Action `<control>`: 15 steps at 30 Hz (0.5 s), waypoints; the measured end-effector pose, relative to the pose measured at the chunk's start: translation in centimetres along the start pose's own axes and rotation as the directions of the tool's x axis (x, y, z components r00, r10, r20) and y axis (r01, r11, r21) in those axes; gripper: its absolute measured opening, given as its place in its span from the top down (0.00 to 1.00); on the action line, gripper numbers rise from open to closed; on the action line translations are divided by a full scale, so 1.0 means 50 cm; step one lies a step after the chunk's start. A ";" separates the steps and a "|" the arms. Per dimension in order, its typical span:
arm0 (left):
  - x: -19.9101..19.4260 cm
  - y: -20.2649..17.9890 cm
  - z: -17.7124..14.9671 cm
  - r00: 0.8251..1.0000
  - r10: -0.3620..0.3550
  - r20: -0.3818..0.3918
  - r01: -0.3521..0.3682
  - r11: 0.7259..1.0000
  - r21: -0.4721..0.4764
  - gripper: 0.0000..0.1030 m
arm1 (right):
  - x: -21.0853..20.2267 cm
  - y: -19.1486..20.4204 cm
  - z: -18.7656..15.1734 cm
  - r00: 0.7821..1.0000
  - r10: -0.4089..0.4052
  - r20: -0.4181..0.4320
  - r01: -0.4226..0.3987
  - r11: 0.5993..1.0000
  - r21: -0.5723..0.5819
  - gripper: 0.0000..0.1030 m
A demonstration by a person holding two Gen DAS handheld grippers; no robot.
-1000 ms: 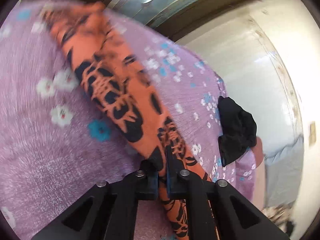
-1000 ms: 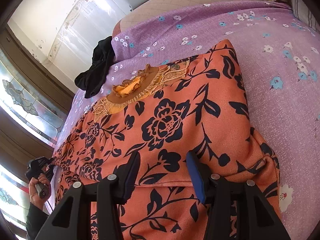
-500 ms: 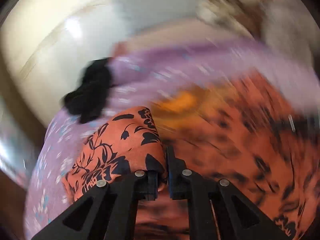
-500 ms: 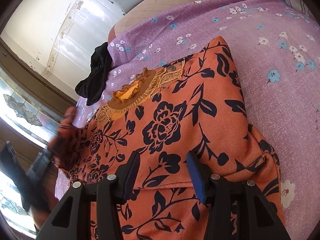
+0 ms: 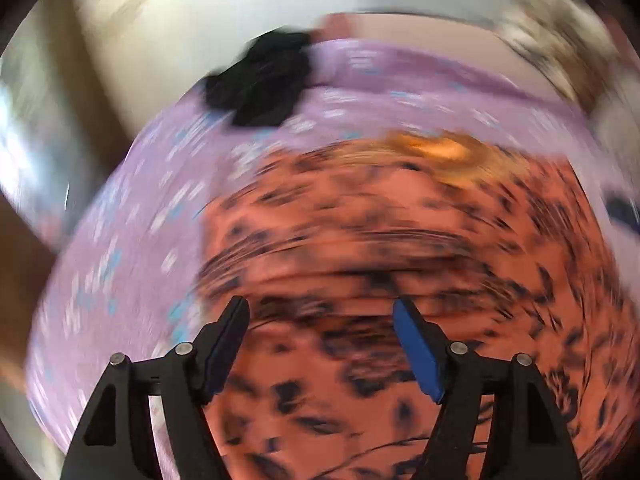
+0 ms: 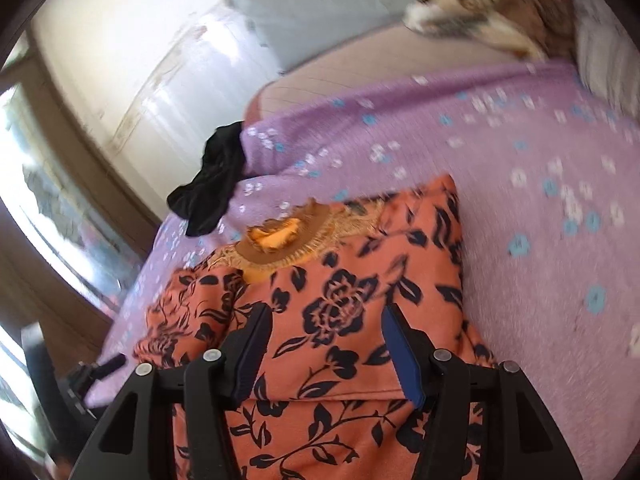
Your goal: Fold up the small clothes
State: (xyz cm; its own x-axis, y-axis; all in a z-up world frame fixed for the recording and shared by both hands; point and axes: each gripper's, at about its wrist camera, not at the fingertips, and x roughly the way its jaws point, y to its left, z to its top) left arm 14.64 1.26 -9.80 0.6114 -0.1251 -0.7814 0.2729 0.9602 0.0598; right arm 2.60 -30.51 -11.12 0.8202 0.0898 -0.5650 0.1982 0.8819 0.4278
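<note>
Orange fabric fills both views: the orange floral garment [image 6: 344, 320] lies spread on the bed's purple flowered bedsheet [image 6: 540, 240], its gold lace neckline [image 6: 280, 240] towards twelve o'clock in the right wrist view. Left tongs [image 5: 320, 320] have just been opening and now stand spread wide above the cloth, blue pads apart, nothing pinched between them. That whole view is smeared with motion blur, so fine detail of the garment [image 5: 400, 260] is hard to read, though the yellow-gold neckline patch [image 5: 440, 152] shows at about one o'clock and the bedsheet [image 5: 120, 260] runs round the nine o'clock side. Right tongs [image 6: 324, 320] have also just been opening; the jaws are released, hovering over the garment's middle with a black rose print showing in the gap, pads not pressing on the fabric. At about nine o'clock of the garment in the right wrist view a sleeve [image 6: 188, 312] lies folded in over the body, rumpled. A black cloth [image 6: 212, 184] sits bunched at the bed's far edge, at about ten o'clock, apart from the orange piece; the left wrist view catches it [image 5: 260, 80] at eleven o'clock. Down at eight o'clock in the right wrist view, the other tool's black frame [image 6: 80, 372] pokes in beside the bed's edge, blurred.
</note>
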 end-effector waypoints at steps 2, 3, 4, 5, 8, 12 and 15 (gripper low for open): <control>0.024 0.134 0.000 0.999 -0.007 -0.045 -0.006 0.957 -0.289 0.27 | 0.012 0.076 0.007 0.998 0.052 -0.046 -0.057 0.992 -0.115 0.40; 0.035 0.198 -0.012 0.998 -0.005 -0.061 -0.021 0.907 -0.420 0.27 | 0.024 0.120 0.009 0.995 0.076 -0.069 -0.086 0.982 -0.167 0.40; 0.048 0.256 -0.030 0.996 0.015 -0.090 -0.061 0.848 -0.526 0.27 | 0.041 0.169 0.011 0.990 0.100 -0.098 -0.119 0.969 -0.218 0.40; 0.059 0.307 -0.051 0.990 0.047 -0.137 -0.121 0.786 -0.606 0.28 | 0.062 0.219 0.011 0.983 0.121 -0.137 -0.154 0.952 -0.264 0.40; 0.046 0.380 -0.081 0.994 0.041 -0.105 -0.105 0.670 -0.735 0.31 | 0.133 0.363 0.005 0.954 0.179 -0.241 -0.258 0.898 -0.356 0.40; 0.030 0.397 -0.067 0.978 0.158 -0.134 -0.207 0.697 -0.687 0.30 | 0.220 0.512 -0.034 0.932 0.149 -0.330 -0.306 0.813 -0.495 0.40; 0.034 0.431 -0.083 0.985 0.106 -0.138 -0.173 0.642 -0.747 0.30 | 0.263 0.571 -0.065 0.923 0.118 -0.367 -0.317 0.774 -0.548 0.40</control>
State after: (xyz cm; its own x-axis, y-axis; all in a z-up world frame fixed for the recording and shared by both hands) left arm 18.49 22.77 -12.42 0.5285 0.0126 -0.8489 -0.4855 0.8247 -0.2900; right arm 17.30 -2.65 -8.66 0.5835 0.3566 -0.7297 -0.4005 0.9079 0.1234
